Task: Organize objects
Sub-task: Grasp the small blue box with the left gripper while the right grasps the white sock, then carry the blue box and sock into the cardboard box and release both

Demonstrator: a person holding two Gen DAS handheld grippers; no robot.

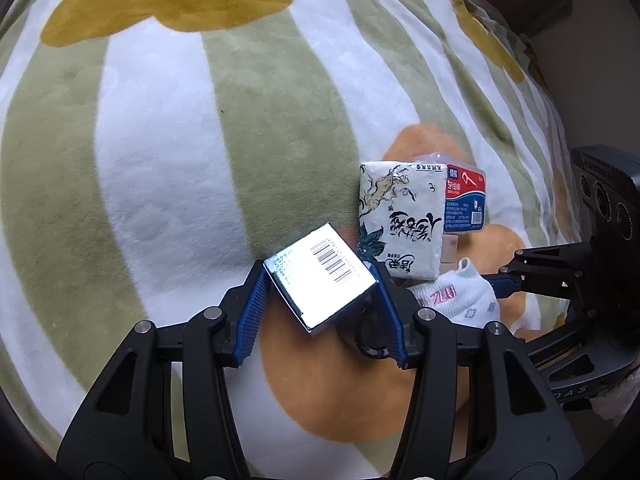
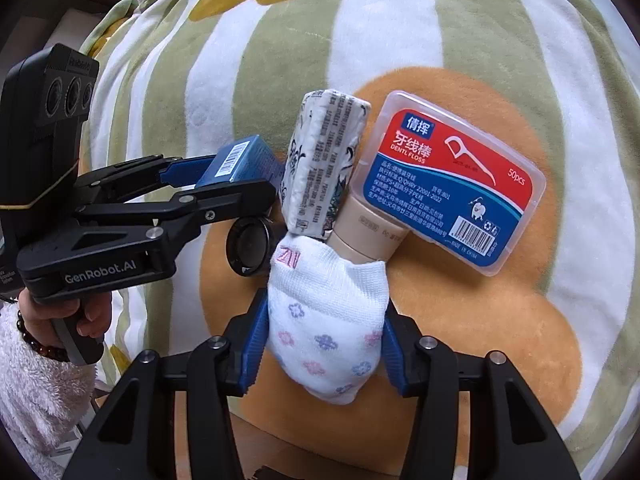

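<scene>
My left gripper [image 1: 319, 278] is shut on a small blue box with a barcode [image 1: 326, 280], held tilted above the blanket; the right wrist view shows the same box [image 2: 240, 160] from the side. My right gripper [image 2: 325, 322] is shut on a white sock with small flowers [image 2: 326, 320], its blue pads pressing both sides. The sock [image 1: 460, 296] lies next to a patterned tissue pack [image 2: 324, 164]. A beige tube [image 2: 366, 228] pokes out from under the tissue pack and a clear dental floss box [image 2: 452, 184] with a red and blue label.
Everything rests on a soft blanket [image 1: 160, 140] striped green and white with orange patches. A black round ring [image 2: 250, 246] lies beneath the left gripper. A person's hand [image 2: 60, 320] in a fluffy white sleeve holds the left gripper's handle.
</scene>
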